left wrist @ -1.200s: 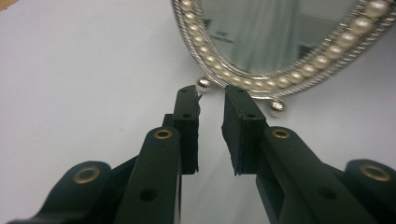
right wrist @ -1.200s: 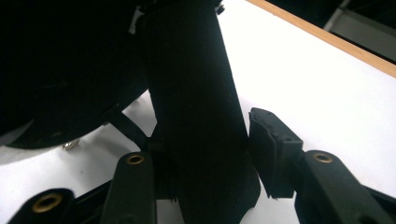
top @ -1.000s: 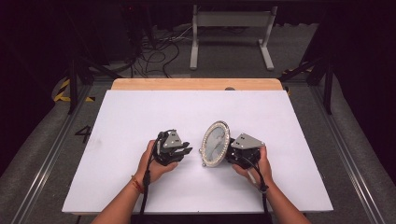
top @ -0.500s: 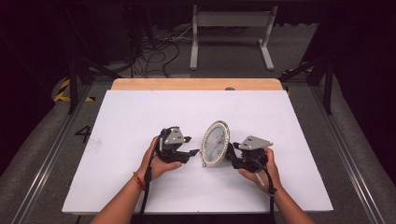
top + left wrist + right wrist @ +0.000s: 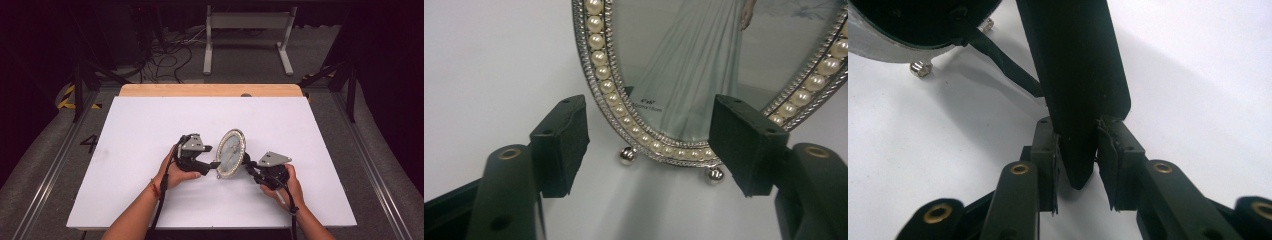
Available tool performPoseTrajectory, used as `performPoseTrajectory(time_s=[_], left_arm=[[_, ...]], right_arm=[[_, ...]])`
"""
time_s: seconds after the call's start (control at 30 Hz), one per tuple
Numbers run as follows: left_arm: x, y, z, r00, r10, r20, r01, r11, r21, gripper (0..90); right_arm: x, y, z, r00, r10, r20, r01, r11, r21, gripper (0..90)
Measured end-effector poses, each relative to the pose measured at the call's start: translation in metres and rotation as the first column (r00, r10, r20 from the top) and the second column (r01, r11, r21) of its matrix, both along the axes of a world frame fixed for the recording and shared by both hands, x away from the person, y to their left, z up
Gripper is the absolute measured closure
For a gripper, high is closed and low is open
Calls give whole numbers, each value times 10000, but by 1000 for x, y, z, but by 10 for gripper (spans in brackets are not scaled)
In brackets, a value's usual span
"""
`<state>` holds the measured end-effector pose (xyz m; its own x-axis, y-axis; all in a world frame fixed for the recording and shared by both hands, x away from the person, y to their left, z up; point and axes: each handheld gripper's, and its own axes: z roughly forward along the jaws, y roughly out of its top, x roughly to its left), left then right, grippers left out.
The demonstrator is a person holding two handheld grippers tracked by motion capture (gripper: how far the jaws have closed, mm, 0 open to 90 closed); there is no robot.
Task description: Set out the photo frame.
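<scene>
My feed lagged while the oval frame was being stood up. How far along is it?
Done: the pearl-edged frame stands upright on the table. In hand: the right tongs pinch its back stand leg; the left tongs have just been opening, pads off the rim. Left: release the leg and withdraw.

place: lab or recording studio
signs: white worktop [image 5: 150, 125], dark surround, floor cables [image 5: 165, 55], metal stand [image 5: 247, 37]

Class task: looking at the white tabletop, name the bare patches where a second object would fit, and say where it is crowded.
Free: the far half of the white tabletop, between the wooden edge and the oval picture frame; also the left and right margins beside the forearms. Crowded: the near middle, where the left gripper faces the frame's front and the right gripper grips its black back stand.
</scene>
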<state>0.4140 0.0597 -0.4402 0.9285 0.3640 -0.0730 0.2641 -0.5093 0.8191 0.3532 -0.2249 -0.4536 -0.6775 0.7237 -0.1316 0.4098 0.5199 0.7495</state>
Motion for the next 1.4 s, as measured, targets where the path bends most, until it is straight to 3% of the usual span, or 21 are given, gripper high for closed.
performPoseTrajectory(time_s=[0.3, 0.5, 0.67, 0.77, 0.8, 0.93, 1.1, 1.23, 1.4], left_arm=[[8, -8, -7, 9968, -488, -635, 499, 9986, 158, 161], [9, -13, -8, 9949, -553, -844, 568, 9983, 156, 120], [12, -17, -8, 9966, 50, -822, -41, 9999, 106, 91], [12, -18, -8, 9964, 82, -845, -78, 10000, 51, 88], [12, -18, -8, 9968, 38, -795, -23, 9998, 196, 86], [10, -17, -7, 9967, 103, -803, -89, 9998, 177, 88], [8, -16, -3, 9978, 44, -656, -38, 10000, 86, 112], [10, -17, -2, 9990, -101, -441, 97, 9999, -81, 114], [13, -17, -3, 9978, -325, -583, 303, 9988, -382, 101]], right_arm=[[10, -2, -1, 9999, -91, 53, 92, 9999, -80, 721], [16, -2, -3, 9996, -263, 102, 264, 9996, -85, 718], [16, -4, 0, 9983, -562, 180, 555, 9978, 374, 615], [16, -3, 4, 9978, -606, 255, 586, 9957, 719, 582], [17, 1, 9, 9975, -593, 391, 560, 9952, 802, 506], [22, 8, 13, 9975, -408, 568, 366, 9966, 743, 480], [29, 16, 12, 9984, -290, 482, 238, 9943, 1043, 591], [28, 18, 11, 9972, -251, 701, 178, 9946, 1022, 614], [26, 19, 10, 9948, -30, 1017, -67, 9954, 954, 627]])
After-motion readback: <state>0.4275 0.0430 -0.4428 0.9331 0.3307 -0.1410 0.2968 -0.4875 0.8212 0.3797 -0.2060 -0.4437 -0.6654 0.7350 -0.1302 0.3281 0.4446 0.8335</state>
